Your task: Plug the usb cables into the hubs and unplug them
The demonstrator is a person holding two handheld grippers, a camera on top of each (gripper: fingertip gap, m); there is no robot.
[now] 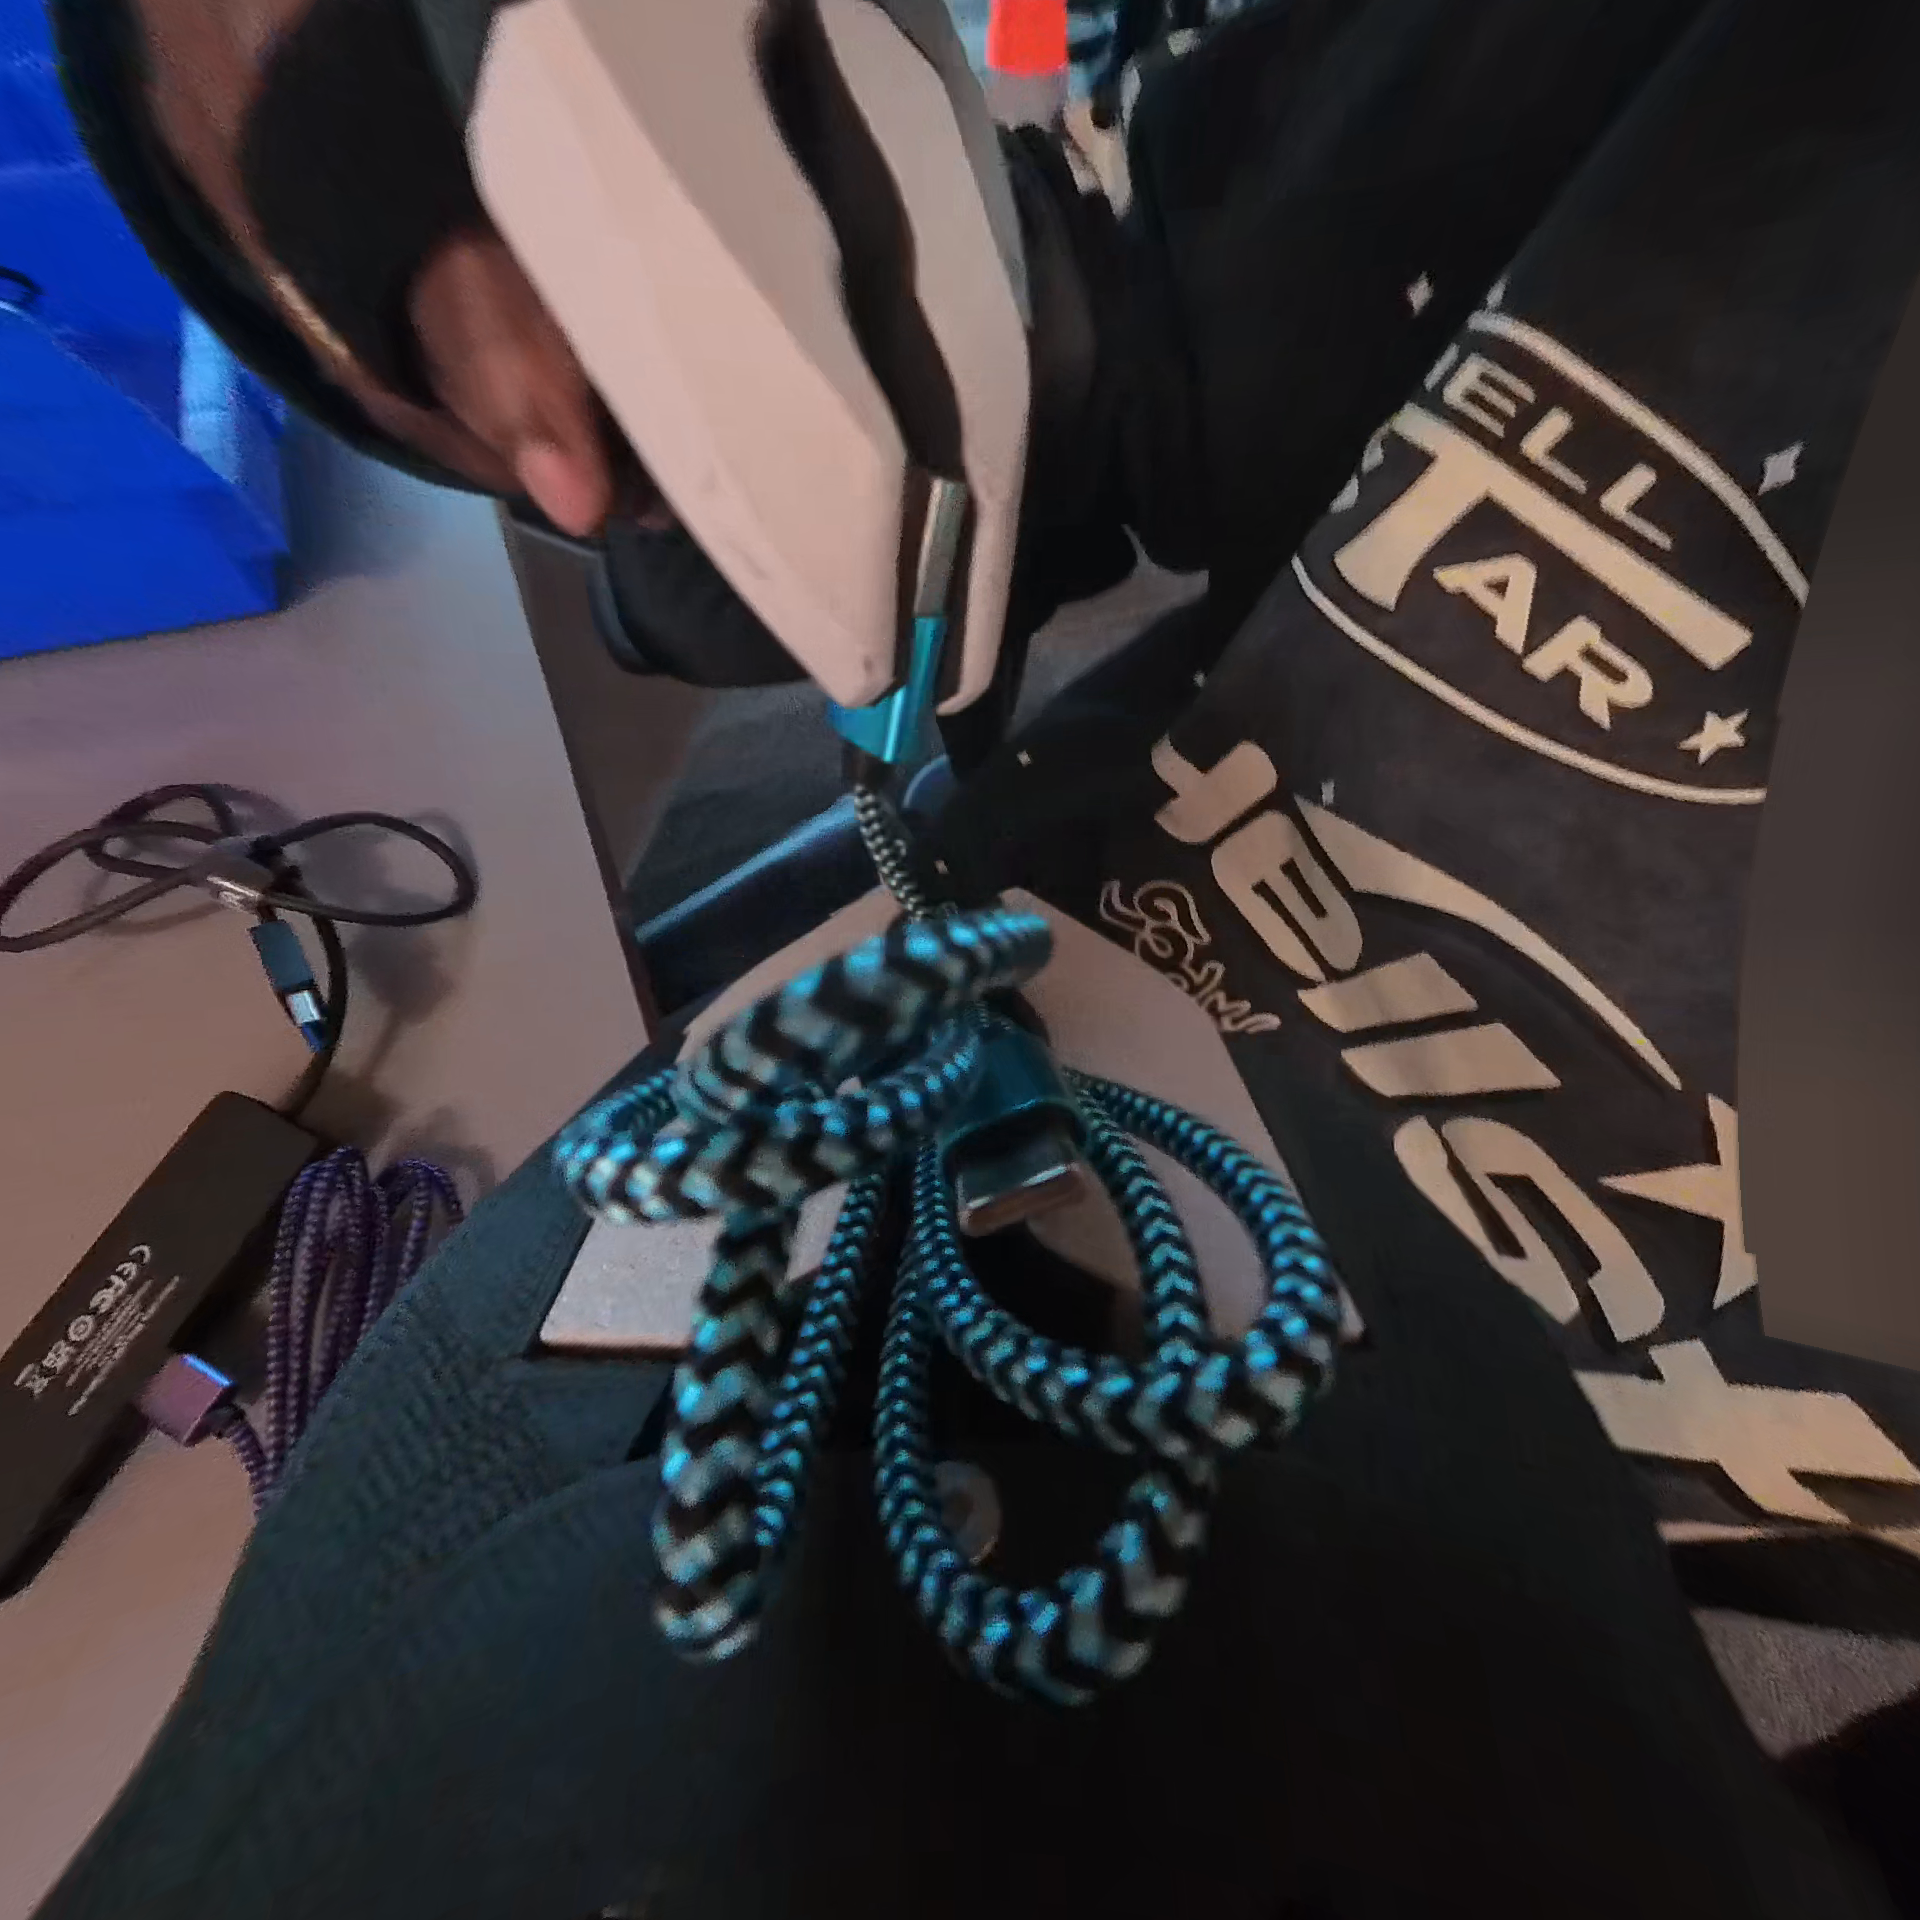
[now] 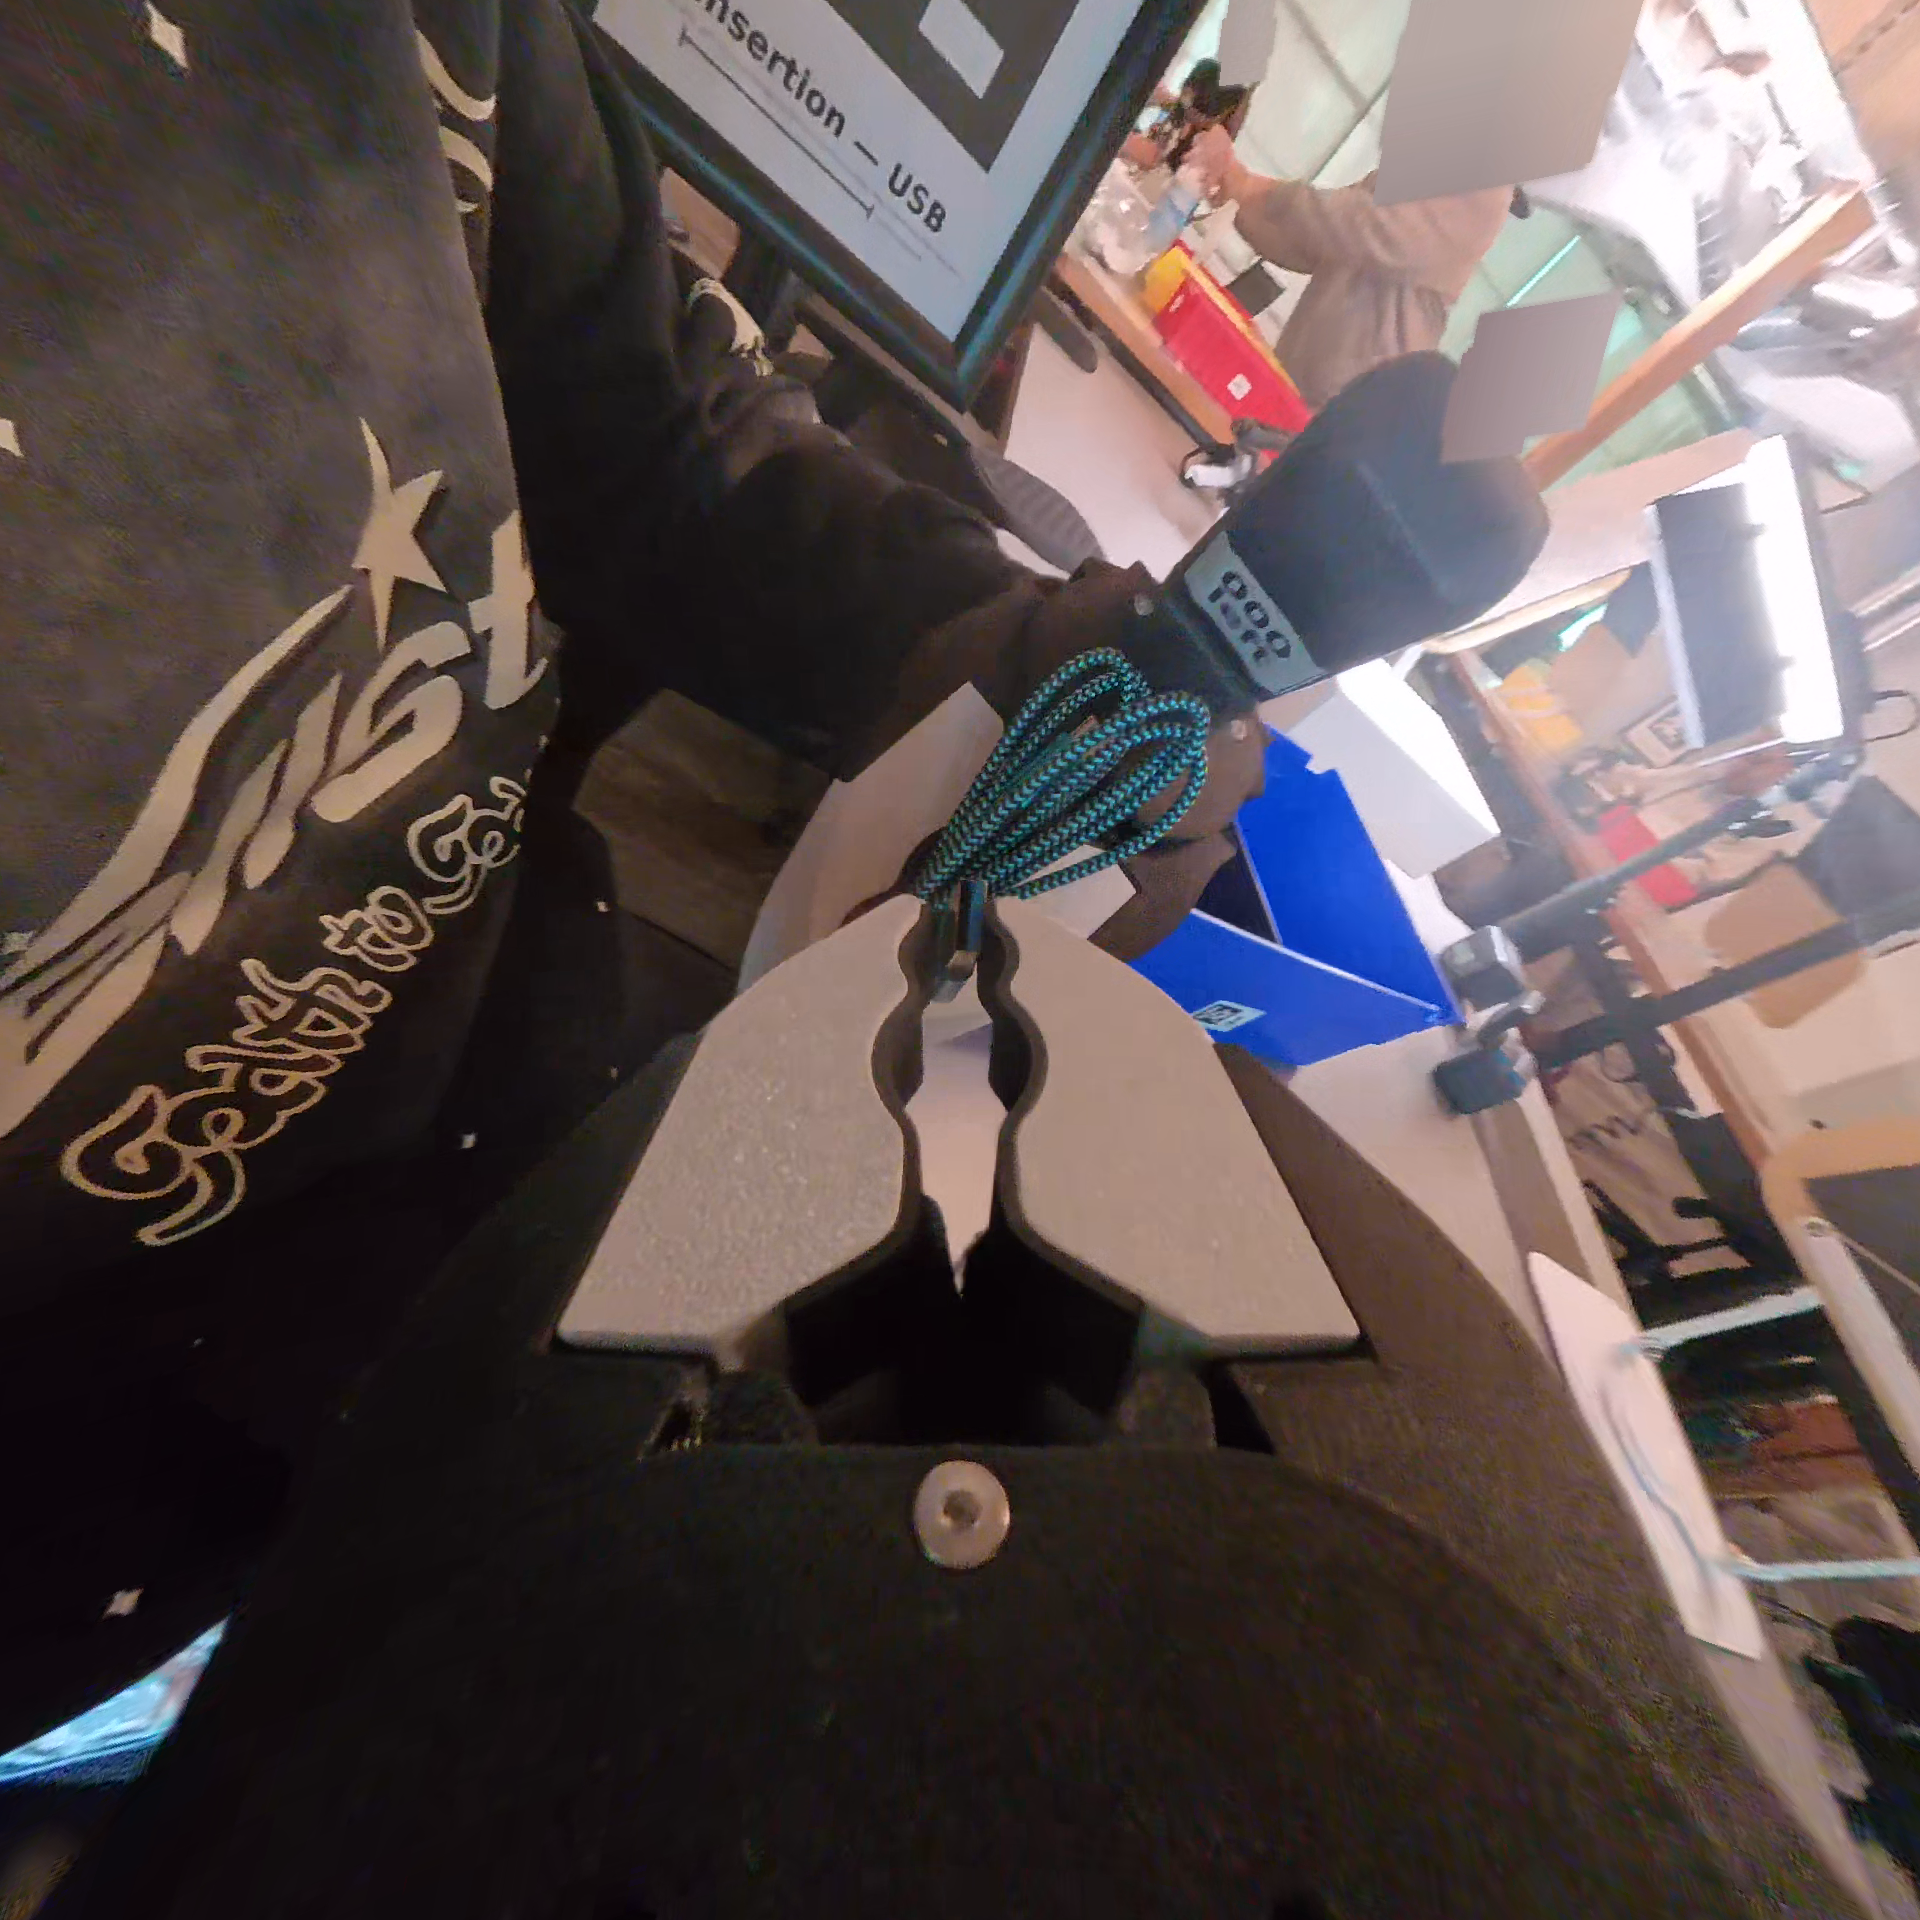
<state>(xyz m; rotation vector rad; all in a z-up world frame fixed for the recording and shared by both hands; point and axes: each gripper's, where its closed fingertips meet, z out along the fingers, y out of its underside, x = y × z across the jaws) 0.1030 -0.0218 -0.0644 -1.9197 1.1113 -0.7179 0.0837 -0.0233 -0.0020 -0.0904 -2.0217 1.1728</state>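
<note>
The right gripper (image 2: 961,961) pinches the teal braided cable's plug (image 1: 930,603), coil hanging toward six o'clock — the black hub (image 1: 125,1309) lies at eight o'clock; the left gripper's fingers are hidden, state unknowable.

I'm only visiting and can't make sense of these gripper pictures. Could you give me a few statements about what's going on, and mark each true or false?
1. The right gripper is shut on a plug of the blue braided cable. True.
2. The blue braided cable lies flat on the table. False: its bundled loops hang in the air below the gripper.
3. A purple cable is plugged into the black hub on the table. True.
4. The black hub is held in the left gripper. False: it rests on the table, apart from both grippers.
5. A dark cable lies looped on the table beyond the hub. True.
</note>
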